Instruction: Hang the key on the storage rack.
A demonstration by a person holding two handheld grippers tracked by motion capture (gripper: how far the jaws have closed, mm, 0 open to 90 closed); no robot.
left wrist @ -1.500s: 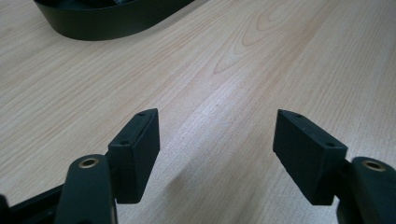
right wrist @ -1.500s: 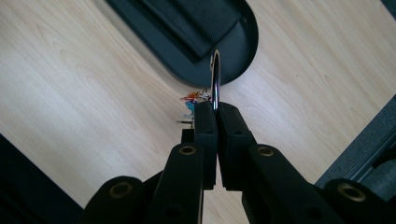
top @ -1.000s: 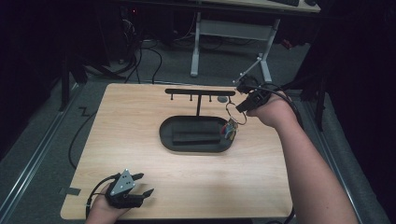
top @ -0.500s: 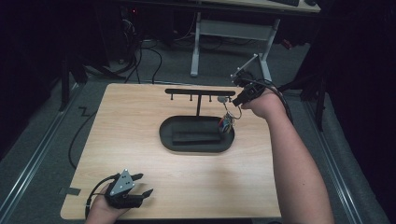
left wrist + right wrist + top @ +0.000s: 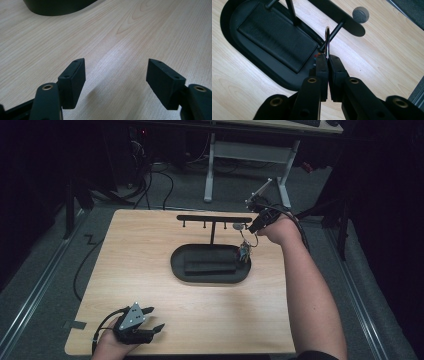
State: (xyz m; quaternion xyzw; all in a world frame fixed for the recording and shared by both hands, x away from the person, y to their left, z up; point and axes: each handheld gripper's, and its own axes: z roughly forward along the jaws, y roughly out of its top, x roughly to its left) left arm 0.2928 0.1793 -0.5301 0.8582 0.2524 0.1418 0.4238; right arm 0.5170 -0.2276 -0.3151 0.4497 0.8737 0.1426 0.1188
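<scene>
A black key stand stands mid-table, its top bar [image 5: 210, 218] carrying small hooks above an oval base tray [image 5: 177, 265] that holds a flat black pad [image 5: 210, 267]. My right gripper [image 5: 255, 227] is by the bar's right end, shut on a metal key ring [image 5: 327, 37]. The ring rises from the jaws right beside a hook peg; I cannot tell whether they touch. A bunch of coloured keys [image 5: 244, 251] hangs below it over the tray's right end. My left gripper [image 5: 156, 318] rests open near the table's front left edge, nothing between its jaws [image 5: 116, 80].
A grey round disc [image 5: 239, 226] sits in the tabletop just right of the bar's end. Bare light wood [image 5: 130, 250] lies left of and in front of the tray. Dark floor, cables and a white desk frame [image 5: 250, 150] lie beyond the far edge.
My right hand has shifted a little left and farther back toward the bar's right end, carrying the key ring and keys with it. The left gripper has stayed put.
</scene>
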